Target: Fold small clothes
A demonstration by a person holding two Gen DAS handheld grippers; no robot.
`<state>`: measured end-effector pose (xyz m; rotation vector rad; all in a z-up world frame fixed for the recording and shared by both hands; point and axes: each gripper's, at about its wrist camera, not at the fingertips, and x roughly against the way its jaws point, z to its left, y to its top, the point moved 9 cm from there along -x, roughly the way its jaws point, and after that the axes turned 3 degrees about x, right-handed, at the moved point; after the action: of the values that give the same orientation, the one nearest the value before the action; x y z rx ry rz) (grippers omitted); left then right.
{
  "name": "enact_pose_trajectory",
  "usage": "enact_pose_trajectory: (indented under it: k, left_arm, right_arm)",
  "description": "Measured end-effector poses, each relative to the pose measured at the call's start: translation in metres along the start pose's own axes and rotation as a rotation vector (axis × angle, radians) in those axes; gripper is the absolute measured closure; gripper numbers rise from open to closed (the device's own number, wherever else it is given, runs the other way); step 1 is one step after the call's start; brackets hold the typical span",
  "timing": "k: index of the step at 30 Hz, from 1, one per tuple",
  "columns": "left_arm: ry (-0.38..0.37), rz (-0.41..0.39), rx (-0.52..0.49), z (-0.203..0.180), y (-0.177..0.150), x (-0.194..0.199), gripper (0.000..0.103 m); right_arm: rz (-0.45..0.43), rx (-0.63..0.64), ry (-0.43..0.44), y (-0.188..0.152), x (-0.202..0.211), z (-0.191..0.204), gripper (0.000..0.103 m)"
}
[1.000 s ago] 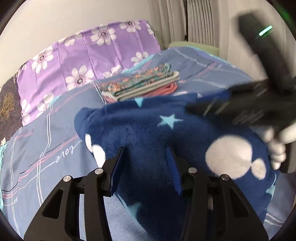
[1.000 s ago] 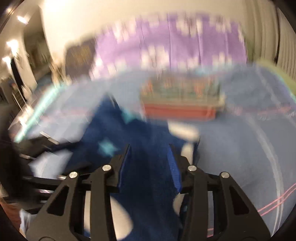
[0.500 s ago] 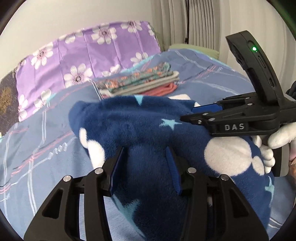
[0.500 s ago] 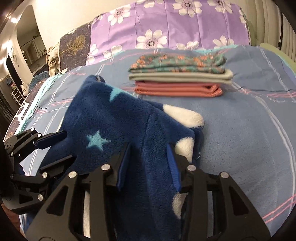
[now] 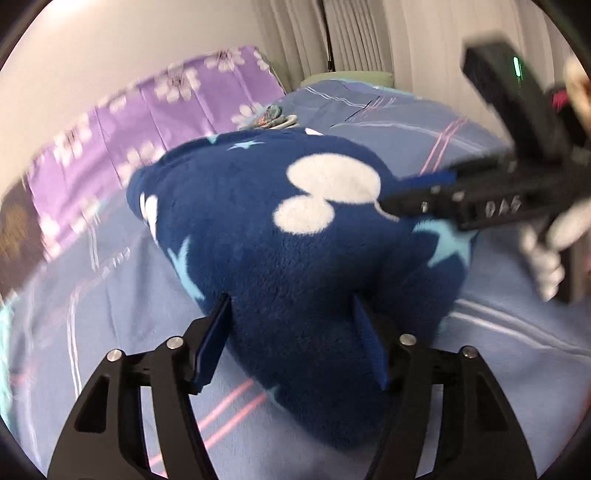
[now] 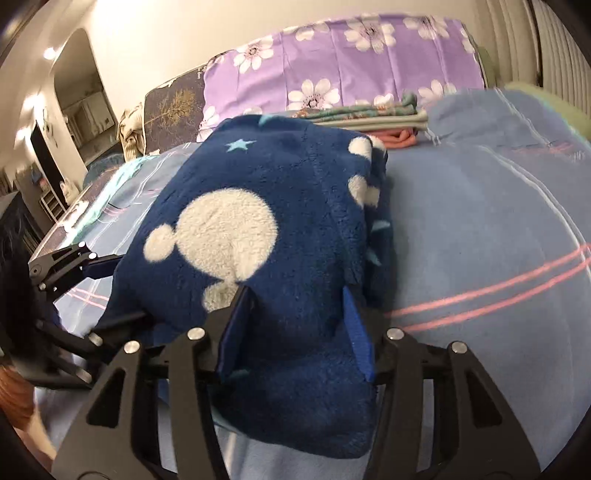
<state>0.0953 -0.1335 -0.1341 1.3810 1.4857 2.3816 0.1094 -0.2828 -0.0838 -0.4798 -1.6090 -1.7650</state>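
A dark blue fleece garment with white blobs and light blue stars is bunched up and lifted off the blue bed sheet. My left gripper is shut on its near edge. My right gripper is shut on the garment at its other edge. The right gripper also shows in the left wrist view, entering from the right. The left gripper shows at the left of the right wrist view.
A stack of folded clothes lies on the bed behind the garment, just visible in the left wrist view. A purple flowered pillow stands at the headboard. Curtains hang at the back right.
Both grippers have raised the garment and carried it forward; it now stands higher and hides most of the folded stack. The white blob has moved to the garment's upper face.
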Motion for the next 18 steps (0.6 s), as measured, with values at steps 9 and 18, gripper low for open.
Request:
enact_pose_trajectory:
  k: [9,18]
  left_arm:
    - [-0.020,-0.043,0.098,0.019,0.011,0.045,0.037]
    - [-0.050,0.048,0.148,0.004,-0.012,0.005,0.034]
  right_arm:
    - [-0.029,-0.107,-0.017,-0.001,0.051,-0.012,0.047]
    - [0.126,-0.195,0.019,-0.057,0.025,-0.013,0.051]
